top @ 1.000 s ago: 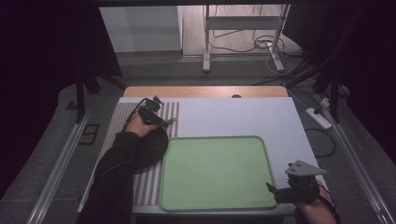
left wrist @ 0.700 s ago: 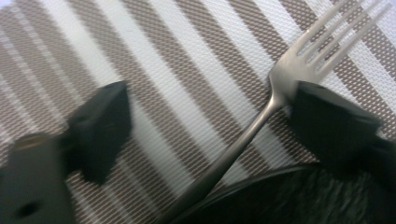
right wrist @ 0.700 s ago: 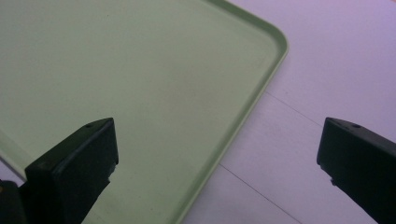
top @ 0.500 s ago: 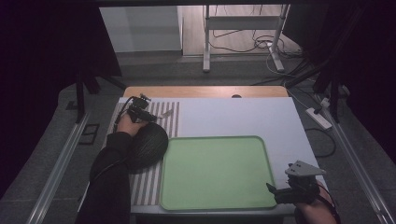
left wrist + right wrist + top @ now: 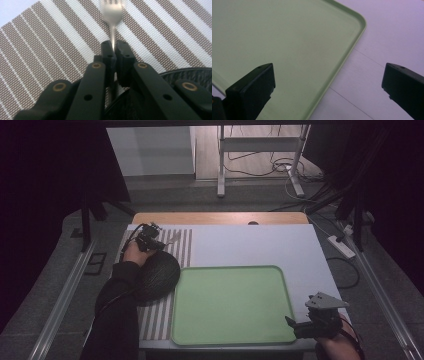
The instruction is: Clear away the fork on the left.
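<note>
Left gripper point(image 5: 113, 53): clamped on the fork point(image 5: 111, 12) handle, having just closed.
Fork: over striped mat point(image 5: 182, 245), desk's 10 o'clock.
Right gripper point(image 5: 300, 327): apart, idle.
Handling: you lift level; avoid the dark bowl point(image 5: 157, 272).

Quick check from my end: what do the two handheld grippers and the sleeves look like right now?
Both grippers are black. The left gripper has jaws with brass-coloured rivets, and a dark cable trails from it. The right gripper carries a grey three-cornered plate on top. The left arm wears a black sleeve.
</note>
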A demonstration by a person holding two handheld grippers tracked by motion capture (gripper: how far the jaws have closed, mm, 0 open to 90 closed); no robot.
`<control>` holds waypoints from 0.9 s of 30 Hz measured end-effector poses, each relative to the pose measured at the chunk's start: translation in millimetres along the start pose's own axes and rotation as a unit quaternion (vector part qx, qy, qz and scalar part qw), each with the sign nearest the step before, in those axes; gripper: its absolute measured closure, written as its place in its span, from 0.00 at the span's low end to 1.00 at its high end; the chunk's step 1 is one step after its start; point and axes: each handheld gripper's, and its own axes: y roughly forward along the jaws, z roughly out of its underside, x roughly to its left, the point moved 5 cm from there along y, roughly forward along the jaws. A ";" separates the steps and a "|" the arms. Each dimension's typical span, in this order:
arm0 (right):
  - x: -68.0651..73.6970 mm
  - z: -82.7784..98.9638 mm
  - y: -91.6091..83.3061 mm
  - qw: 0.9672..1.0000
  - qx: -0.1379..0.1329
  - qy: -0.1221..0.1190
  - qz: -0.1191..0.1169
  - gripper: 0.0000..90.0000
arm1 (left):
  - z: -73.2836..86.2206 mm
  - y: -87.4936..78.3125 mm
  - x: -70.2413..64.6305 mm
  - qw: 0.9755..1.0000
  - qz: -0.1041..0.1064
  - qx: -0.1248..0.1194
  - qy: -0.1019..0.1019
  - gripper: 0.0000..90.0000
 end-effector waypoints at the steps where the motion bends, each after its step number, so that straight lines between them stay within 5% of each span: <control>1: 0.0 0.0 -0.1 1.000 -0.001 0.000 0.000 0.00 | 2.8 -1.5 3.7 1.000 0.006 -0.001 0.000 0.95; 8: 0.0 0.0 -0.2 1.000 -0.001 0.000 0.000 0.00 | 16.1 -10.9 22.3 0.999 0.028 0.010 -0.026 0.96; 19: 0.3 -0.2 -0.1 1.000 -0.002 -0.001 0.000 0.00 | 45.6 -39.3 54.2 0.998 0.006 0.015 -0.066 0.96; 27: 0.6 -0.4 0.0 1.000 -0.002 -0.002 0.000 0.00 | 54.6 -57.5 60.4 0.997 0.002 0.014 -0.076 0.96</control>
